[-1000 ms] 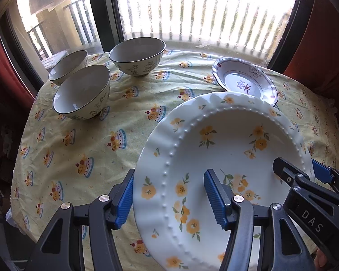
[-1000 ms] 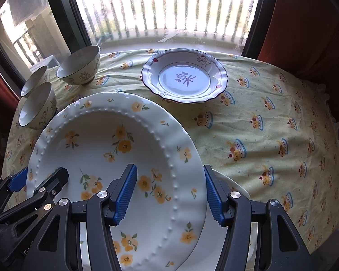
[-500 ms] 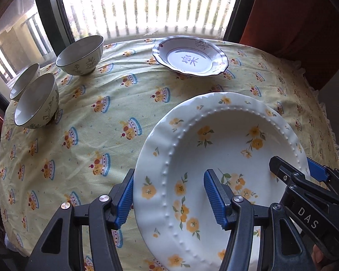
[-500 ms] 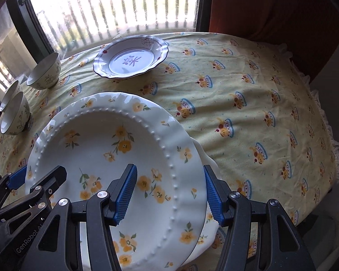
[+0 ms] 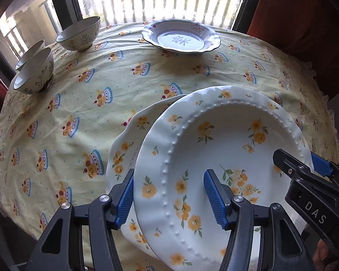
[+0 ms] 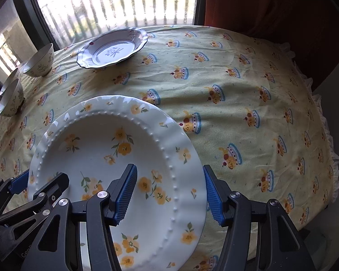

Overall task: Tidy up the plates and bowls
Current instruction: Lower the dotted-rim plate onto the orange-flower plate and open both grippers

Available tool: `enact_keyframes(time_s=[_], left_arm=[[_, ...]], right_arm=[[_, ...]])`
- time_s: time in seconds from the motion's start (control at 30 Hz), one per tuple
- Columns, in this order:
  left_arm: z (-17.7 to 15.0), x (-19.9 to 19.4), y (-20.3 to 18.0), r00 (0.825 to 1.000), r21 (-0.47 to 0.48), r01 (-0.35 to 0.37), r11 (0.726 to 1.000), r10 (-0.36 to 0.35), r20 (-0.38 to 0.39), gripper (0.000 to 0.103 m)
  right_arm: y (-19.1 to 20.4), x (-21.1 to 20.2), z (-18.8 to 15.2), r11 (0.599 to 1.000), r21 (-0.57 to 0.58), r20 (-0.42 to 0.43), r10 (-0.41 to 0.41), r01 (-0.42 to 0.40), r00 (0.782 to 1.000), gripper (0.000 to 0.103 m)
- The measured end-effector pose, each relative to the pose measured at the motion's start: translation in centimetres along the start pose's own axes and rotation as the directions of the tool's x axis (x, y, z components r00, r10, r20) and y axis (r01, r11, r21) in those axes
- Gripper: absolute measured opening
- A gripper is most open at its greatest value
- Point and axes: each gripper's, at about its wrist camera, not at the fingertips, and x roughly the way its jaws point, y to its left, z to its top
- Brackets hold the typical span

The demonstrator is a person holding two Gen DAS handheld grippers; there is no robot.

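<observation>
Currently listed: one floral plate (image 5: 226, 149), carried between two grippers above the tablecloth (image 5: 83, 103).

- Left gripper (image 5: 168, 199): jaws part-open, straddling the plate's left rim, one pad outside, one in the well; clamped on it, by the look.
- Right gripper (image 6: 169, 195): likewise on the right rim.
- Second floral plate (image 5: 126, 140): lies beneath and just left of the carried one in the left view; contact between them cannot be told.
- Purple plate (image 5: 180, 37): far side, by the window.
- Three bowls (image 5: 79, 33): far left corner, two close together.

Risks, as judged: rim holds on glazed ware are slippery; uneven lowering by either hand could tip the plate out, or chip it on the one below. Pads under the rim may get pinched on landing.

Room: cloth right of the plate lies bare to the frilled edge; near table edge is close, so overhang is possible.
</observation>
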Motion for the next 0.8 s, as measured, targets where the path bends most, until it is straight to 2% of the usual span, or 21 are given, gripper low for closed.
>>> enact_keyframes(time_s=[0.3,0.43,0.57,0.67,0.8], left_arm=[[-1.5,1.4,-0.6,0.999,-0.102,-0.038,0.994,0.036,-0.025,0.062],[-1.2,2.1,0.0,0.999,-0.157,-0.034,0.987,0.028,-0.043,0.062],[-1.3,2.5,0.1,0.996,-0.153,-0.076,0.985,0.068,-0.055,0.063],[-1.4,2.8,0.7,0.996,-0.193,-0.082,0.978,0.072,-0.058,0.063],[-1.4,2.9,0.5,0.995,-0.190,-0.102,0.977,0.096,-0.042,0.063]], right_arm=[[-1.0,1.1,0.1,0.996,-0.080,-0.010,0.048,-0.048,0.999,0.062],[-0.8,1.0,0.2,0.992,-0.105,0.006,0.068,-0.067,0.998,0.062],[-0.4,1.3,0.1,0.990,-0.118,0.004,0.084,-0.083,0.996,0.062],[0.1,1.4,-0.2,0.987,-0.130,0.009,0.093,-0.091,0.996,0.061],[0.2,1.7,-0.2,0.989,-0.119,0.020,0.087,-0.084,0.996,0.061]])
